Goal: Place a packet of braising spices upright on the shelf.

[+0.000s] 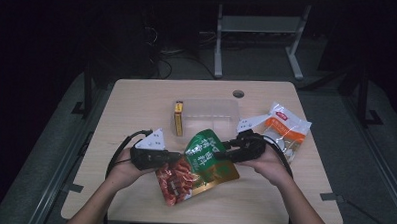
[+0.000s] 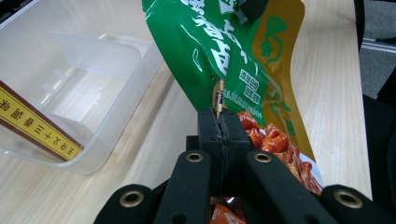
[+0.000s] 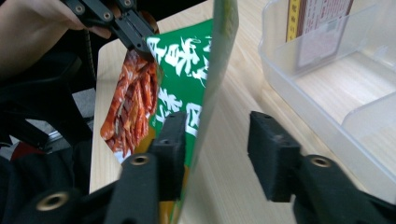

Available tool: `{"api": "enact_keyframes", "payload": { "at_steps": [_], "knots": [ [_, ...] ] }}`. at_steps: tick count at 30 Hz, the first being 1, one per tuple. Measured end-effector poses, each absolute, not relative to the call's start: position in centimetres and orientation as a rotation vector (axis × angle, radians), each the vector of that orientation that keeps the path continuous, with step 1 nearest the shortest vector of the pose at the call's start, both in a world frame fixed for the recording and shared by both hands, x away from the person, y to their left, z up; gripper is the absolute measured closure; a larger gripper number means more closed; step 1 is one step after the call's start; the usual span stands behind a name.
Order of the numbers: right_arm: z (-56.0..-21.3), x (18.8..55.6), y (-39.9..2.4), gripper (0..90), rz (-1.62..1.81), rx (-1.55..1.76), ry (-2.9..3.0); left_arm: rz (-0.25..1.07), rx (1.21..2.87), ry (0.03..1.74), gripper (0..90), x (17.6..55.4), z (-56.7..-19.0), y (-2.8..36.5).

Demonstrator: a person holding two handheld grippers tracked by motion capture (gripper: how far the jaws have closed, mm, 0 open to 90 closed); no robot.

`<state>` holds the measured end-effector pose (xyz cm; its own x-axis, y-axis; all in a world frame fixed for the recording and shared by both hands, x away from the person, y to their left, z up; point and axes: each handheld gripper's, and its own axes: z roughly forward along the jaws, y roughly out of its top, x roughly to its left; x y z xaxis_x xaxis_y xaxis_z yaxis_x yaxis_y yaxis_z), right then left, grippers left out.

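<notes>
A green and red snack bag is held up off the table between both grippers. My left gripper is shut on the bag's left edge; in the left gripper view the jaws pinch the bag just above the red printed part. My right gripper is open at the bag's right side. In the right gripper view the bag's thin edge stands between the spread jaws, close to the left one. The left gripper shows there, clamped on the far edge.
A clear plastic container with dividers sits behind the bag, and a yellow box stands upright in its left end. A white and orange packet lies at the right. The table has a round hole near its far edge.
</notes>
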<state>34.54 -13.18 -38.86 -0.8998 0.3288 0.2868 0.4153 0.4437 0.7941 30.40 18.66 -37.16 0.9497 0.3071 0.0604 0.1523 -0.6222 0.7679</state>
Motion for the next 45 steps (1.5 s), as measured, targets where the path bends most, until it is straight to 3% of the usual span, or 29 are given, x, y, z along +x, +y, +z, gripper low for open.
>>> {"api": "enact_keyframes", "payload": {
  "at_steps": [10, 17, 32, 37, 44, 45],
  "knots": [
    [-39.4, 34.6, -13.2, 82.4, -1.443, -0.616, -2.553, 0.231, 2.246, 0.308, 89.8, 30.1, -37.1, 18.7],
    [-39.5, 34.6, -13.1, 89.5, -1.433, -0.598, -2.55, 0.23, 2.236, 0.304, 89.8, 30.1, -37.0, 18.7],
    [-39.0, 34.3, -13.2, 90.0, -1.445, -0.619, -2.51, 0.248, 2.21, 0.287, 88.6, 30.2, -36.8, 19.1],
    [-38.4, 34.1, -13.6, 90.0, -1.499, -0.607, -2.495, 0.303, 2.249, 0.305, 82.8, 30.1, -37.2, 18.9],
    [-37.7, 33.7, -14.0, 90.0, -1.521, -0.585, -2.519, 0.275, 2.191, 0.364, 76.0, 30.5, -36.8, 20.0],
    [-37.6, 33.7, -14.1, 90.0, -1.535, -0.58, -2.513, 0.27, 2.185, 0.369, 71.0, 30.6, -36.8, 20.1]
  ]
}}
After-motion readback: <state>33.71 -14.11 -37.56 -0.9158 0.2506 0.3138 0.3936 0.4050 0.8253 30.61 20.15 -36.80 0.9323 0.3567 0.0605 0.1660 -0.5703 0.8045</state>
